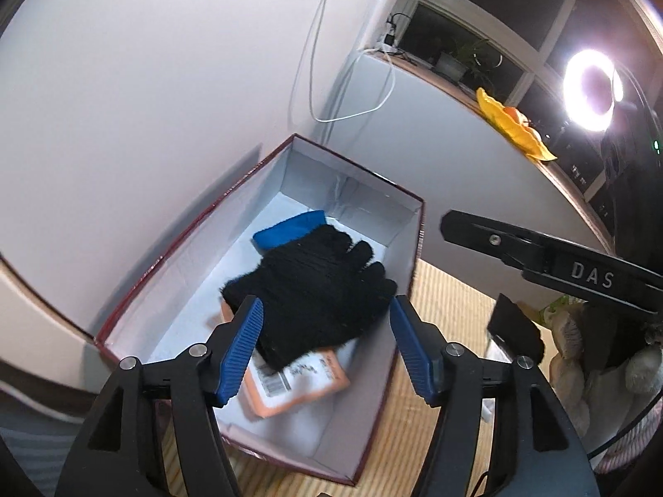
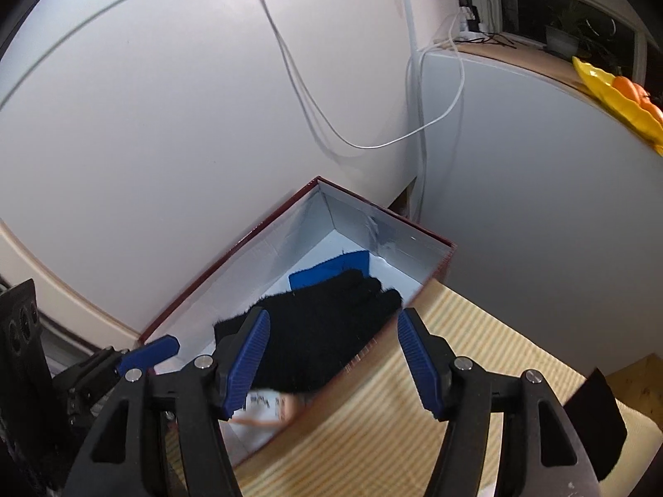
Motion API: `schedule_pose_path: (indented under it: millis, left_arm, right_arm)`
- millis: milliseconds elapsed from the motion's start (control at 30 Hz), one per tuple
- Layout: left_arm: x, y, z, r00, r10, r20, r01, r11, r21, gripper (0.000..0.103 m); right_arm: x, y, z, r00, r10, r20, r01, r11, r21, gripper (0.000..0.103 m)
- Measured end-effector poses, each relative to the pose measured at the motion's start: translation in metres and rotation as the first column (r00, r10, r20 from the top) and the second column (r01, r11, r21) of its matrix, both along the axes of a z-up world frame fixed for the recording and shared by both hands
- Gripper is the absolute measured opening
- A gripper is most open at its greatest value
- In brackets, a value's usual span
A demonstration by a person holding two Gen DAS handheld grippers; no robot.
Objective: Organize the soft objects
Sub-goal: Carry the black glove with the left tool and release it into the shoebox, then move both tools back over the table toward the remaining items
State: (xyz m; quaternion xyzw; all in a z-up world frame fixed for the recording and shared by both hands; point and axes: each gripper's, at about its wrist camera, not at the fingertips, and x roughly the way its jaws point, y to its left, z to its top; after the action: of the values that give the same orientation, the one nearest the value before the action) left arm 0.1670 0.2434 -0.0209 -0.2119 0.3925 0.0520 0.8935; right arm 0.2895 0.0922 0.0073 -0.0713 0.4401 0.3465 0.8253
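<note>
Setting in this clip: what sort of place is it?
Probably a home room at night: a woven straw mat on the floor, a potted plant on the windowsill, and a ring light set up for filming.

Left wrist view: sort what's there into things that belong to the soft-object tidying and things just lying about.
Part of the job:
- black knit glove, in the box
- blue cloth under it
- orange packet beneath the glove
- open box
- plush toy at right
- left tool, open

Lying about:
- yellow dish on the sill
- ring light
- white cable
</note>
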Motion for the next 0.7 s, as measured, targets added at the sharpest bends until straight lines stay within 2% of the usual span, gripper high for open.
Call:
schedule_pose_path:
  millis: [200, 400, 567, 700]
  left_arm:
    - [-0.015, -0.025, 0.012, 0.998, -0.057, 0.023, 0.057, 0.998, 0.010, 0.064]
    - [-0.025, -0.065, 0.020, 0.988, -0.150, 0.040, 0.148, 0.988, 0.033, 0.064]
    - [-0.032, -0.107, 0.021, 0.967, -0.252, 0.046, 0.250, 0.967, 0.038, 0.064]
    - [-0.035, -0.142, 0.015, 0.940, -0.341, 0.029, 0.339, 0.939, 0.050, 0.064]
  right_arm:
    - [-0.014, -0.060, 0.018, 0.999, -0.030, -0.010, 0.030, 0.999, 0.017, 0.061]
    - [-0.046, -0.137, 0.037, 0.993, -0.114, 0.039, 0.113, 0.993, 0.028, 0.060]
    - [-0.074, -0.212, 0.034, 0.973, -0.230, 0.026, 0.228, 0.971, 0.076, 0.061]
    - [-0.098, -0.264, 0.024, 0.953, -0.302, 0.036, 0.300, 0.953, 0.042, 0.061]
